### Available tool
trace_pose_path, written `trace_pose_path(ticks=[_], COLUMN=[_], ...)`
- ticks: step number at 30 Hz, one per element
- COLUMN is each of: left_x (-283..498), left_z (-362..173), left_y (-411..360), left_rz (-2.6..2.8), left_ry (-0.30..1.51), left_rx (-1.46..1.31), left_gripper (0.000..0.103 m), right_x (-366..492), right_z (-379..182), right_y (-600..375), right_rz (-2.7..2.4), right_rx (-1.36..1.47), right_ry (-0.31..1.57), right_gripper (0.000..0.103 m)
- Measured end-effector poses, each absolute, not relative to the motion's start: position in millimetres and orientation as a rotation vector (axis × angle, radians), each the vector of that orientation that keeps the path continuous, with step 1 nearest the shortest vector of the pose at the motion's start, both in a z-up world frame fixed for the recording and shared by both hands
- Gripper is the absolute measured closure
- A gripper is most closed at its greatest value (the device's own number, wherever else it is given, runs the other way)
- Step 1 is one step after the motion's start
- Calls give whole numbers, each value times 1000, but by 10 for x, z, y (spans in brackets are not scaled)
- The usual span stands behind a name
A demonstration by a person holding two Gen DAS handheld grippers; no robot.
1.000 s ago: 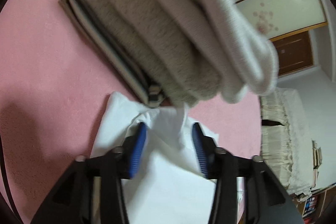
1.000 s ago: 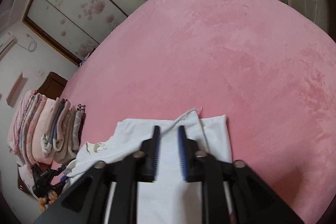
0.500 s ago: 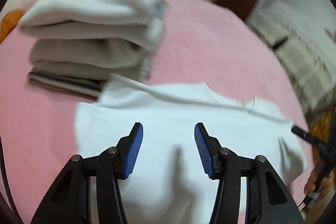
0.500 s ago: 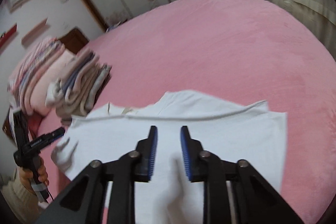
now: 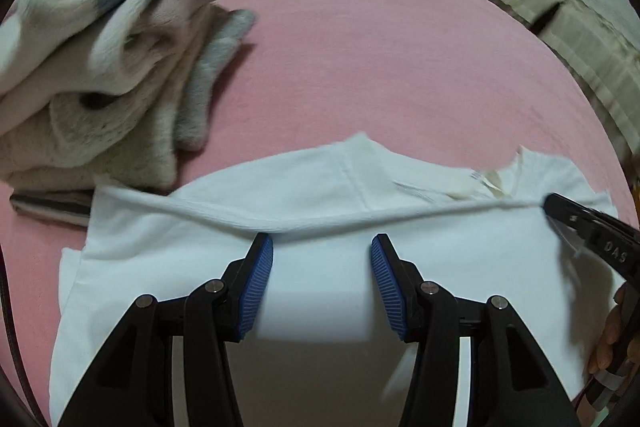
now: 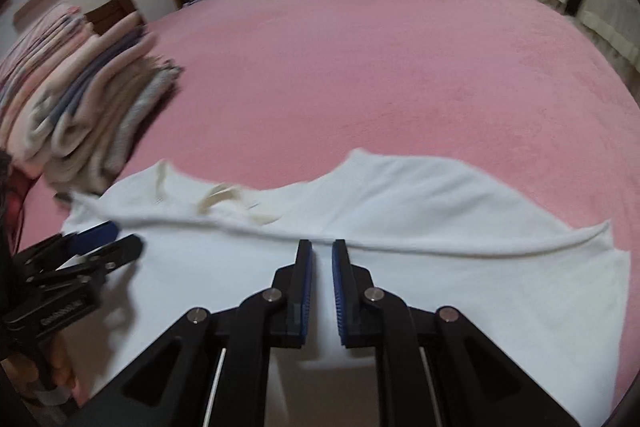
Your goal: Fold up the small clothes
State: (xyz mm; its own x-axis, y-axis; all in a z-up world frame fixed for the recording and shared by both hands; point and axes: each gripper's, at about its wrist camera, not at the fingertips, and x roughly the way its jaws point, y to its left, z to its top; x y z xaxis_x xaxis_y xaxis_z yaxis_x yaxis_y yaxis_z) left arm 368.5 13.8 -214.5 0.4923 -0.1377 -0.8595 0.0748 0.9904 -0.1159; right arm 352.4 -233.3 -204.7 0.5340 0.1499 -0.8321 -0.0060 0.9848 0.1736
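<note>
A white shirt (image 5: pixel 320 259) lies folded on the pink bed, its fold edge running across both views; it also shows in the right wrist view (image 6: pixel 440 239). Its neckline with a label (image 6: pixel 224 199) points away from me. My left gripper (image 5: pixel 322 255) is open, its blue pads just above the shirt near the fold edge, holding nothing. My right gripper (image 6: pixel 321 259) has its jaws a narrow gap apart at the fold edge, with no cloth between them. Each gripper shows at the edge of the other's view: the right one (image 5: pixel 588 235), the left one (image 6: pixel 100 243).
A tall stack of folded clothes (image 5: pixel 100 75) stands at the left, touching the shirt's far left corner; it also shows in the right wrist view (image 6: pixel 76 99). The pink bed cover (image 6: pixel 380 67) spreads beyond. Cream bedding (image 5: pixel 580 15) lies at the far right.
Both grippers have swung back and away from the stack to face the shirt's long fold edge. The left let go of the cloth it reached into. The shirt now lies folded flat.
</note>
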Motion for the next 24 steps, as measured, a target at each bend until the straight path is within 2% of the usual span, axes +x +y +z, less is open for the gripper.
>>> trace_pose_path(ticks=[11, 24], left_x=[3439, 2180], left_z=[-2023, -1919], left_y=[857, 1228], left_rz=[-33, 16], left_ry=[1019, 840], left_rx=[-176, -271], left_gripper=[53, 53], right_x=[3162, 2136], right_z=[-1719, -1642], right_y=[-3390, -2767], right_rz=[-73, 155], right_rx=[240, 242], right_ry=[894, 883], right_gripper=[101, 101])
